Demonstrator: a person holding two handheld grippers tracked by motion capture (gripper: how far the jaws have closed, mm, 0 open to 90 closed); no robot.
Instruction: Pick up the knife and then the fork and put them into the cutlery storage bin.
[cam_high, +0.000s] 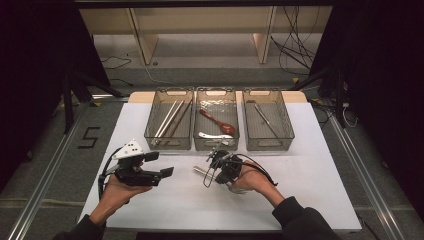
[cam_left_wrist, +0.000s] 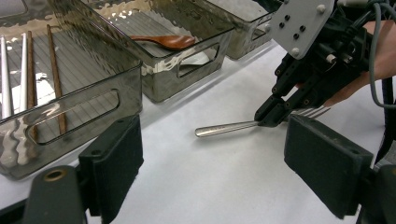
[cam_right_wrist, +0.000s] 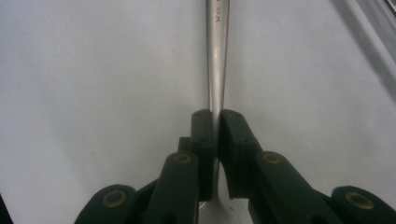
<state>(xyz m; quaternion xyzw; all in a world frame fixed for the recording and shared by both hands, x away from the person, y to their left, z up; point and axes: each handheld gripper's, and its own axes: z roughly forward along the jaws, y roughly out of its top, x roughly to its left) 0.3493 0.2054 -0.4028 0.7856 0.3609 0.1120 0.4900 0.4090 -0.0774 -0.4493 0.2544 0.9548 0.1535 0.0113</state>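
Right tongs (cam_right_wrist: 215, 135) are clamped on the neck of the steel fork (cam_left_wrist: 233, 127), handle poking out ahead of the jaws and low over the white tabletop (cam_high: 310, 165), just in front of the middle bin (cam_high: 216, 141). Left tongs (cam_left_wrist: 215, 168) sit spread wide with nothing between them, the fork well ahead of them.

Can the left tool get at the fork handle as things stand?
Probably yes. The left tool is open and faces the fork across bare white table. The handle end sticks out free; the right tool is shut on the fork nearer the tines.
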